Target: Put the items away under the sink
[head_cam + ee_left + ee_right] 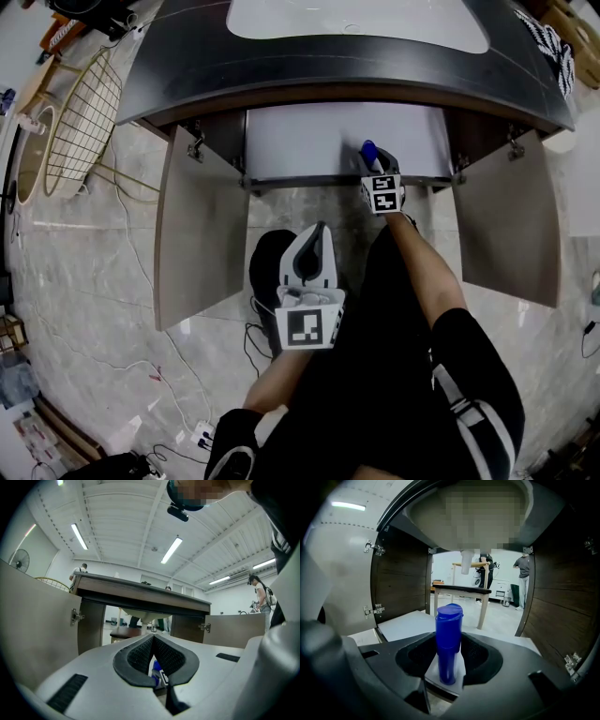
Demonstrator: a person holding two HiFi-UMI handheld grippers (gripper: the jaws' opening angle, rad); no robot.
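Observation:
A blue bottle [449, 634] with a flip cap stands upright on the white cabinet shelf [405, 623] under the sink. My right gripper [450, 652] is open around it, with a strip of shelf showing on each side of the bottle's base. From the head view, the right gripper [375, 161] reaches into the front right of the shelf [309, 141], with the bottle [367, 150] at its tips. My left gripper [319, 230] hangs in front of the cabinet, above the floor. In its own view the left gripper [153, 638] is shut with nothing held.
Both cabinet doors stand wide open, the left door [197, 234] and the right door [506, 216]. The sink's drain pipe [466, 566] hangs down at the back of the cabinet. A wire rack [84, 117] stands at the left, and cables [141, 272] lie on the floor.

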